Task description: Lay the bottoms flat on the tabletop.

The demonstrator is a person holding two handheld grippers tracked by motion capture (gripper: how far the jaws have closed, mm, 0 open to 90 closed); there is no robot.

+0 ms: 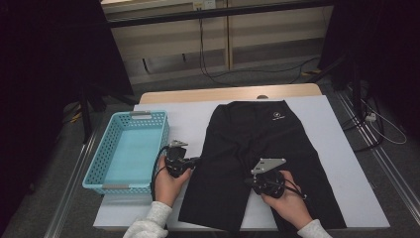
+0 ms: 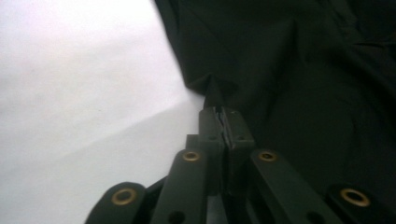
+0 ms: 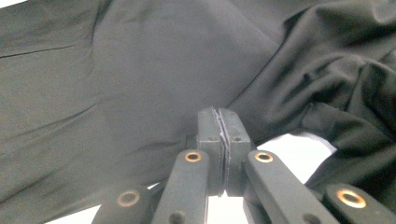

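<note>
A pair of black shorts (image 1: 257,139) lies flat on a white sheet (image 1: 337,148), waistband at the far side and legs toward me. My left gripper (image 1: 195,160) is at the outer edge of the left leg. In the left gripper view its jaws are pressed together (image 2: 219,112) with a small pinch of the shorts' edge (image 2: 215,91) between the tips. My right gripper (image 1: 248,182) sits at the inner edge between the two legs. Its jaws are shut (image 3: 219,114) on the black fabric (image 3: 163,70), which bunches in folds to the right.
A light blue plastic basket (image 1: 99,163) stands on the left of the sheet, close to my left hand. The wooden table edge (image 1: 223,93) shows at the far side. Cables lie on the floor beyond and to the right.
</note>
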